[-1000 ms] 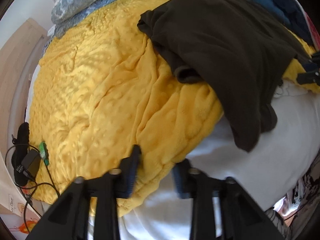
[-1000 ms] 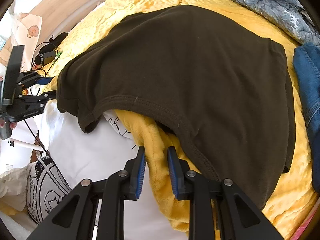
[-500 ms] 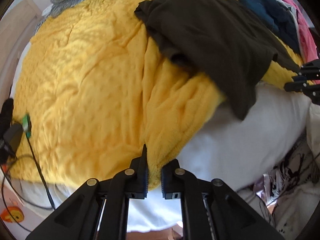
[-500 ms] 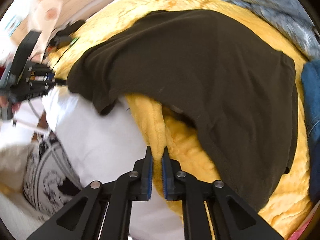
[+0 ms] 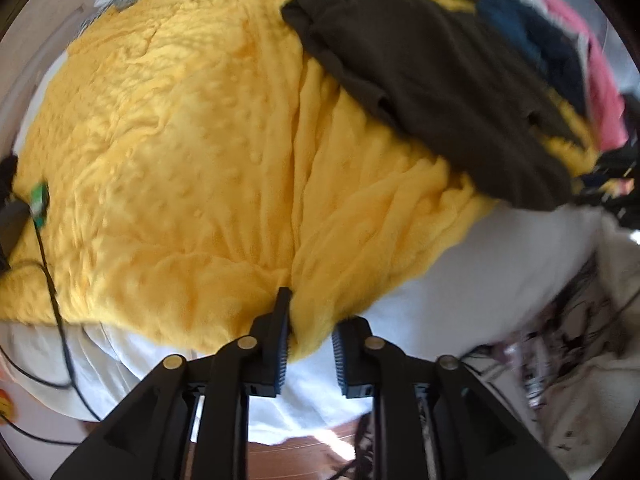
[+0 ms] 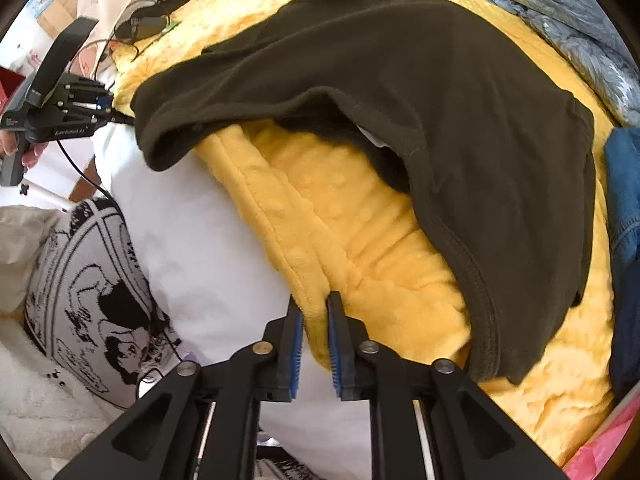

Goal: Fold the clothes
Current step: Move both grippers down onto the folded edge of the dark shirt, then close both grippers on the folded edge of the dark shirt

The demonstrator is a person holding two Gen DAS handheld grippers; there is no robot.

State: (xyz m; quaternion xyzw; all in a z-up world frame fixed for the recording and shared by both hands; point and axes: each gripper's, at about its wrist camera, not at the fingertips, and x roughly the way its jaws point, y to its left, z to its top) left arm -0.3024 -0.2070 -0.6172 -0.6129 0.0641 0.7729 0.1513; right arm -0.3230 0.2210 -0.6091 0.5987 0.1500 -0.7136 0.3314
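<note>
A dark brown shirt lies spread on a yellow fleece blanket on the bed. In the left wrist view the shirt lies at the upper right on the blanket. My left gripper has its jaws around the blanket's near edge, with a fold of it between them. My right gripper is shut on another part of the blanket's edge, just below the shirt's hem. The left gripper also shows at the left of the right wrist view, beside the shirt's sleeve.
White bedding lies under the blanket. A black-and-white printed pillow sits at lower left. Blue denim, a grey patterned quilt and pink cloth lie beyond the shirt. A charger and cables rest at the blanket's left.
Both grippers closed on the yellow blanket's edge and pulled it back. The blanket has bunched into ridges, and the shirt's hem has lifted off it.
</note>
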